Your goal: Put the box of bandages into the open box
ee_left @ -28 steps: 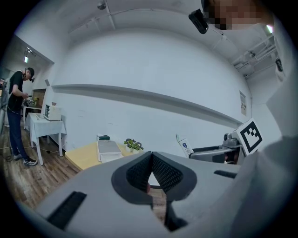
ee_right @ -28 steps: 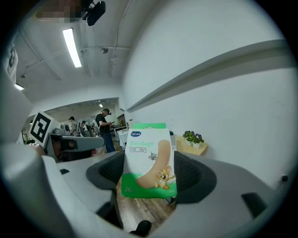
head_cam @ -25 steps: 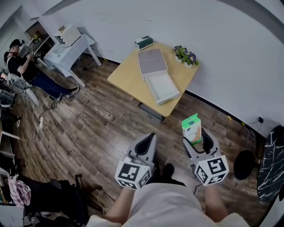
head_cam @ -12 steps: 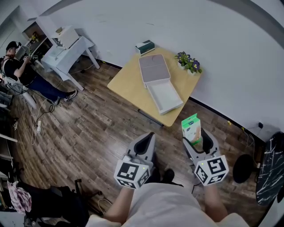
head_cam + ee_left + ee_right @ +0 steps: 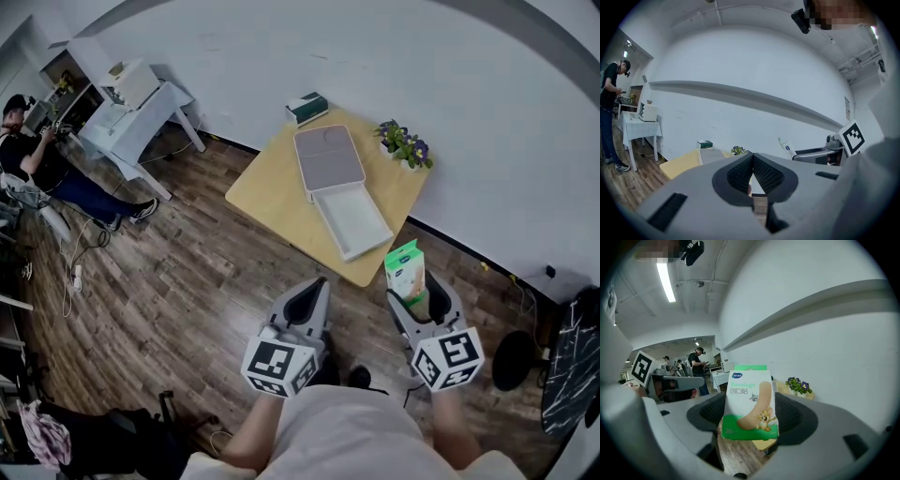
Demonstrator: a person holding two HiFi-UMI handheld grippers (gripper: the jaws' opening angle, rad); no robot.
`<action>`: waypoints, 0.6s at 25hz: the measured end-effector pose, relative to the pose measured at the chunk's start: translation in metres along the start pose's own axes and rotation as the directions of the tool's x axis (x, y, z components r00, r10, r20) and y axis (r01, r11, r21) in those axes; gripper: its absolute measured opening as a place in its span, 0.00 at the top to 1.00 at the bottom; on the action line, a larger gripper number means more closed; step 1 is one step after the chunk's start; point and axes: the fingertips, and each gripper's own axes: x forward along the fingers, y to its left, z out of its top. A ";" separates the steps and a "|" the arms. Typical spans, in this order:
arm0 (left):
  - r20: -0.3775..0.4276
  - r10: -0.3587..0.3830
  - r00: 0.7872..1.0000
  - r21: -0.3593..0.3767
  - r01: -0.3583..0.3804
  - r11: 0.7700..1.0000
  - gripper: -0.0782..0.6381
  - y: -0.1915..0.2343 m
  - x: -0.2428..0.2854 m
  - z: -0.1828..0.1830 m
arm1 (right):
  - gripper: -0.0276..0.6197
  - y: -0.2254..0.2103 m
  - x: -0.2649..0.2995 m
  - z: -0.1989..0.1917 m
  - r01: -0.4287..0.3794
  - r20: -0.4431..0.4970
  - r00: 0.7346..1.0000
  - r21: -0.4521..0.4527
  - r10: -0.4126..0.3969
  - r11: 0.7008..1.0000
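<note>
The box of bandages (image 5: 405, 271), green and white with a cartoon plaster on it, stands upright between the jaws of my right gripper (image 5: 412, 289), which is shut on it. The right gripper view shows the same box (image 5: 750, 401) filling the gap. My left gripper (image 5: 312, 292) is beside it over the wooden floor, pads closed together with nothing held (image 5: 752, 159). The open box (image 5: 352, 221), a shallow white tray with its grey lid (image 5: 328, 157) laid back, lies ahead on the yellow table (image 5: 267, 187).
A small dark green box (image 5: 307, 108) and a potted plant (image 5: 405, 145) sit at the table's far edge by the white wall. A white desk (image 5: 131, 112) and a seated person (image 5: 42, 155) are far left. A black chair (image 5: 511, 356) stands at right.
The table and open box have drawn slightly nearer and lower in the head view. Both grippers keep their pose, the right one still holding the bandage box.
</note>
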 end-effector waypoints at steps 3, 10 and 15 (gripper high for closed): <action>0.000 -0.019 1.000 0.002 0.019 1.000 0.89 0.010 0.008 0.005 | 0.43 -0.001 0.010 0.006 0.019 0.002 1.000 0.001 -0.019 1.000; -0.004 -0.073 0.997 0.012 0.073 0.997 0.89 0.027 0.027 0.012 | 0.44 -0.005 0.030 0.010 0.074 -0.003 0.997 0.008 -0.074 0.997; -0.017 -0.109 0.994 0.017 0.109 0.994 0.89 0.041 0.035 0.014 | 0.44 -0.001 0.045 0.011 0.101 -0.008 0.995 0.016 -0.101 0.995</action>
